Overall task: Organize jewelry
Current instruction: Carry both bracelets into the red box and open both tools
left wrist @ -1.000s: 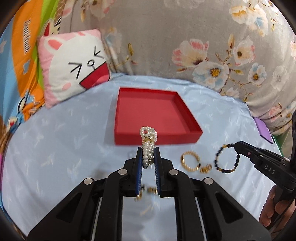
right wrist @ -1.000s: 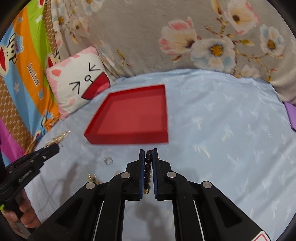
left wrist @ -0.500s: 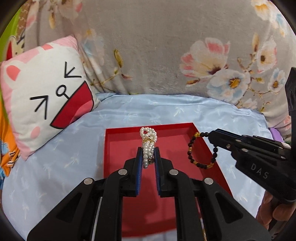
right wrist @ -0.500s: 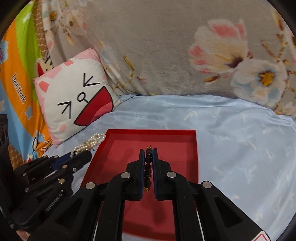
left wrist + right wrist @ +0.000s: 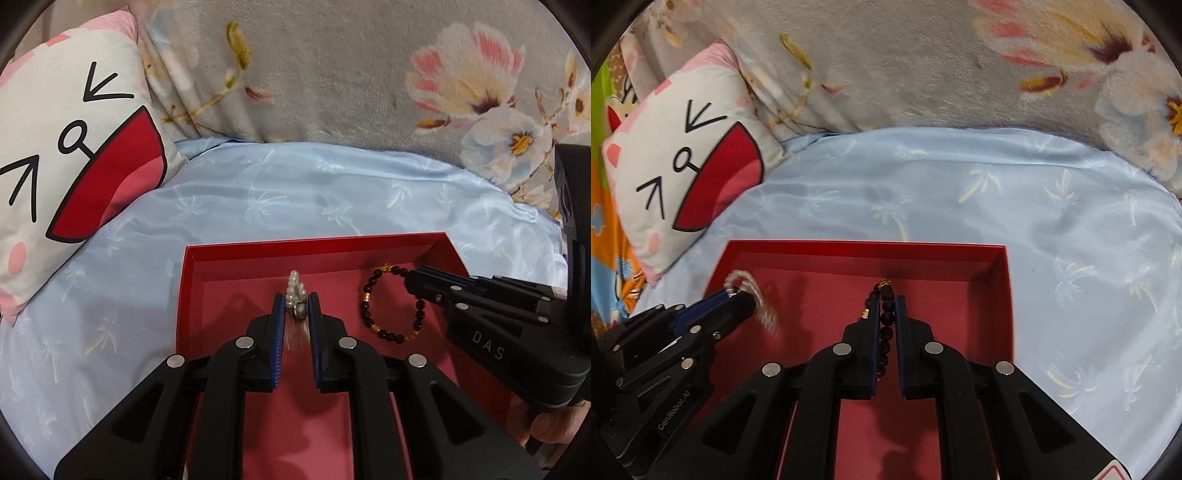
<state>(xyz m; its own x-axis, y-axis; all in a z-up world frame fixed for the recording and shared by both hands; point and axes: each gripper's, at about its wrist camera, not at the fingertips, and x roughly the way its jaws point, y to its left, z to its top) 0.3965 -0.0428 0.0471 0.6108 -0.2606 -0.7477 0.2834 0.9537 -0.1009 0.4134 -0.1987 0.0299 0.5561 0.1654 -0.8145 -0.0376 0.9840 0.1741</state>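
Note:
A red tray (image 5: 314, 246) lies on the light blue bedsheet; it also shows in the right wrist view (image 5: 864, 246). My left gripper (image 5: 297, 306) hangs over the tray's left half, its jaws slightly parted, with a white pearl bracelet (image 5: 295, 290) between them, blurred as it drops. From the right wrist view it shows at the left (image 5: 738, 295) with the pearl bracelet (image 5: 753, 295) hanging off it. My right gripper (image 5: 887, 306) is shut on a black-and-gold bead bracelet (image 5: 884, 317) over the tray's right half. In the left wrist view the bead bracelet (image 5: 391, 308) hangs from it as a loop.
A white and pink cat-face pillow (image 5: 70, 155) leans at the back left. A grey flowered blanket (image 5: 332, 74) rises behind the bed. The blue sheet (image 5: 1071, 229) spreads right of the tray.
Both grippers moved forward and down over the red tray. The left jaws have parted a little and the pearl bracelet is slipping down between them. The right still grips the bead bracelet.

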